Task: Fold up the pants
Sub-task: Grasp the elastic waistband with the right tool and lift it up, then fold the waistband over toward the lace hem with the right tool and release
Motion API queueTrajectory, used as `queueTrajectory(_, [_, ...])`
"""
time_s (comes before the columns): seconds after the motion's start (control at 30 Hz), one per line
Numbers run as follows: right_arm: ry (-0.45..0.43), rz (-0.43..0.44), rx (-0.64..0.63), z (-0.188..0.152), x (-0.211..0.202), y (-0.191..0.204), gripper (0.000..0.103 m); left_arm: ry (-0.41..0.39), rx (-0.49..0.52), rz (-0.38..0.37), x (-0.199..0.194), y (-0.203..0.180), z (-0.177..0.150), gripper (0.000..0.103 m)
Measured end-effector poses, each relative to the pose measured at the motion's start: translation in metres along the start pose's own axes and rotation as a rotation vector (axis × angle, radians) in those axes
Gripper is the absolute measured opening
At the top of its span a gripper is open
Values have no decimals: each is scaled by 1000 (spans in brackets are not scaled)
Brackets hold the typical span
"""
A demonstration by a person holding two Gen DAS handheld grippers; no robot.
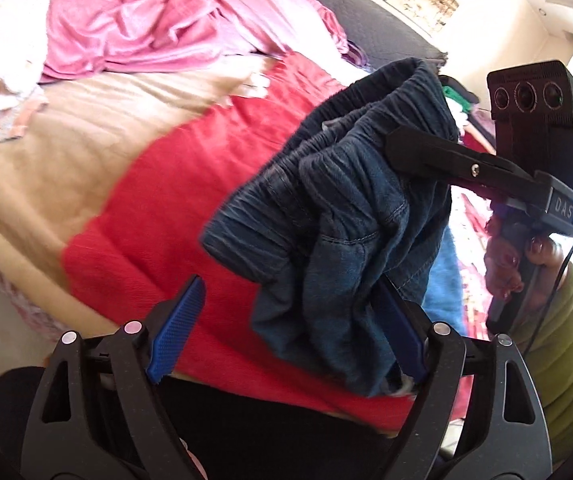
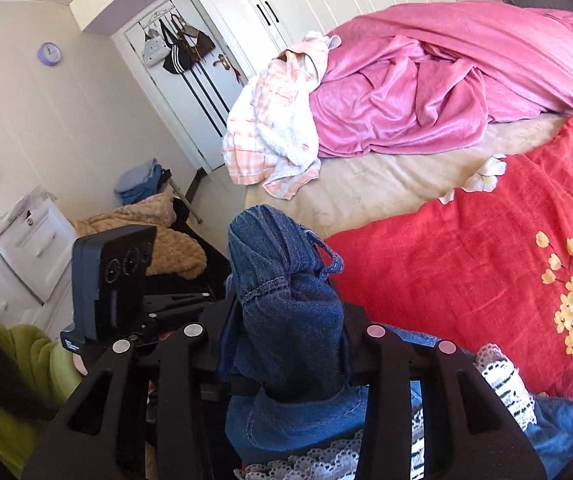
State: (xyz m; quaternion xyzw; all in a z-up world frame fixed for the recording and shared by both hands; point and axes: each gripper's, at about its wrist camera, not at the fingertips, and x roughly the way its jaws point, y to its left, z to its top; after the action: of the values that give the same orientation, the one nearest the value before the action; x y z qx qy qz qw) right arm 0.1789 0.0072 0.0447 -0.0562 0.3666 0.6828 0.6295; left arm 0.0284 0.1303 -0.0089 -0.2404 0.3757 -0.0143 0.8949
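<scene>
Dark blue denim pants (image 1: pixel 338 216) hang bunched in the air above the red bedspread (image 1: pixel 190 208), elastic waistband uppermost. My left gripper (image 1: pixel 286 332) is open, its blue pads (image 1: pixel 176 332) spread wide; the cloth drapes against the right pad only. My right gripper (image 1: pixel 402 150) comes in from the right and is shut on the pants' waistband. In the right wrist view the pants (image 2: pixel 286 304) fill the space between my right gripper's fingers (image 2: pixel 286 320), clamped there. The left gripper's body (image 2: pixel 106 280) shows at the left.
The bed carries a red floral spread (image 2: pixel 466 264), a beige sheet (image 2: pixel 378 184), a crumpled pink blanket (image 2: pixel 426 92) and a peach-white checked garment (image 2: pixel 274 128). White drawers (image 2: pixel 18 256), a tan blanket pile (image 2: pixel 158 236) and wardrobes stand beyond the bed's edge. Lace-trimmed clothes (image 2: pixel 498 384) lie below.
</scene>
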Motion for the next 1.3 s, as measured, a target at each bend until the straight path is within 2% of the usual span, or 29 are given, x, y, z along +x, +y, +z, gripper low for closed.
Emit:
queueTrajectory(0.07, [-17, 5, 4, -2, -8, 0, 37, 13, -13, -53, 4, -5, 1, 77])
queueTrajectory(0.1, [-24, 7, 2, -4, -12, 1, 37, 26, -15, -73, 6, -8, 1, 71])
queueTrajectory(0.13, [-32, 6, 2, -6, -17, 1, 37, 30, -14, -86, 7, -12, 2, 56])
queueTrajectory(0.23, [-54, -5, 10, -11, -30, -3, 37, 22, -2, -104, 4, -26, 1, 47])
queueTrajectory(0.53, [-118, -58, 30, -33, -75, -14, 40, 13, 89, -123, 1, -75, -4, 46])
queueTrajectory(0.63, [-153, -79, 54, -43, -92, -19, 52, 16, 133, -155, 3, -88, -5, 47])
queueTrajectory(0.7, [-183, -108, 82, -52, -105, -22, 64, 33, 179, -195, 5, -99, -8, 48])
queueTrajectory(0.77, [-229, -135, 112, -61, -120, -27, 70, 49, 216, -238, 7, -108, -13, 53])
queueTrajectory(0.87, [-279, -194, 164, -77, -140, -33, 74, 59, 253, -283, 6, -119, -18, 53])
queueTrajectory(0.9, [-286, -207, 177, -82, -144, -35, 75, 50, 260, -261, 5, -122, -18, 53])
queueTrajectory(1.0, [-268, -263, 195, -91, -146, -38, 76, 30, 279, -83, 8, -126, -19, 53])
queueTrajectory(1.13, [-176, -355, 171, -101, -129, -32, 76, 25, 341, 136, 25, -123, -21, 53])
queueTrajectory(1.17, [-147, -375, 160, -104, -121, -30, 76, 35, 358, 169, 31, -122, -22, 53])
queueTrajectory(1.23, [-81, -416, 147, -111, -106, -29, 76, 70, 360, 169, 40, -120, -27, 53])
queueTrajectory(1.3, [-5, -492, 127, -122, -92, -30, 76, 99, 376, 179, 48, -118, -30, 54])
